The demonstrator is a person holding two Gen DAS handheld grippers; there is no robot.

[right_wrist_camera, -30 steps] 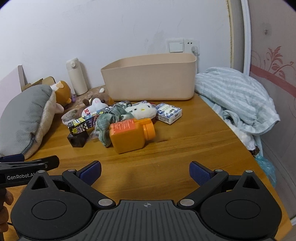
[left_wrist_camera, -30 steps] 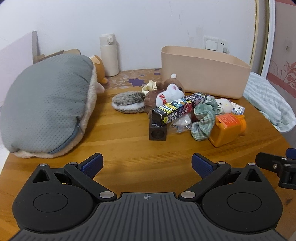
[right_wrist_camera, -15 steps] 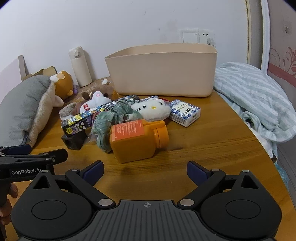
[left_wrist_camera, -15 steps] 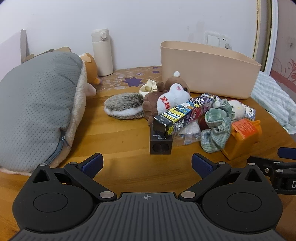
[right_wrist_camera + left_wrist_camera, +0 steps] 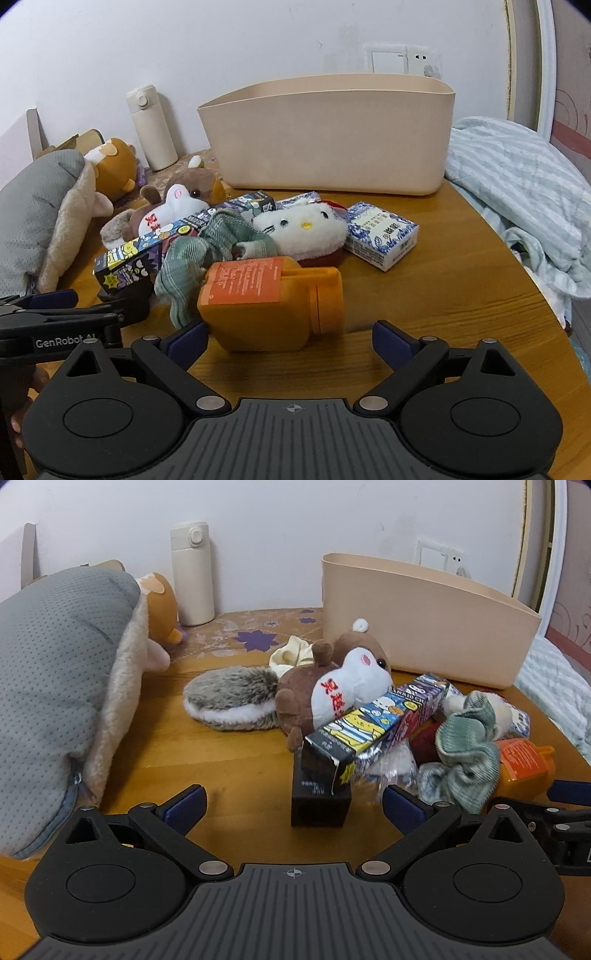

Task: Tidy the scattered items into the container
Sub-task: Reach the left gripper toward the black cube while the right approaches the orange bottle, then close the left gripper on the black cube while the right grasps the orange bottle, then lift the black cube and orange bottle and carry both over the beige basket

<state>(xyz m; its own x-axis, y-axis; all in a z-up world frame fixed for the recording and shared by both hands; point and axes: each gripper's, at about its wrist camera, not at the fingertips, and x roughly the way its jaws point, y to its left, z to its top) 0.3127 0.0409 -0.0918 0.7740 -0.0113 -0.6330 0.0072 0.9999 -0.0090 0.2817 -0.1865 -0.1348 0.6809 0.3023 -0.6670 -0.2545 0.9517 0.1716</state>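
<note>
Both claws gape empty, the right gripper (image 5: 288, 338) around the bottle (image 5: 271, 301) short of the bin (image 5: 332, 136), the left gripper (image 5: 293, 805) before the cube (image 5: 320, 800); lifting either probably drags the cloth (image 5: 207, 254) or tips the carton (image 5: 373, 731).

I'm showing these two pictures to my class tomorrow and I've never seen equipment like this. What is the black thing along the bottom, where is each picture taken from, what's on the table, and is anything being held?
There is no robot here: a person holds a two-fingered grabbing tool in each hand, and each tool carries a wide-angle camera looking forward along its fingers. The black shape at the bottom is the tool itself.

One picture comes from the left gripper, the other from the right gripper. Both have their jaws wide open and hold nothing.

On the wooden table lie scattered things: an orange bottle on its side, a green cloth, a white cat plush, a blue-and-white box, a long cartoon box, a brown hamster plush and a small black cube. Behind them stands the beige container, meant to receive them.
</note>
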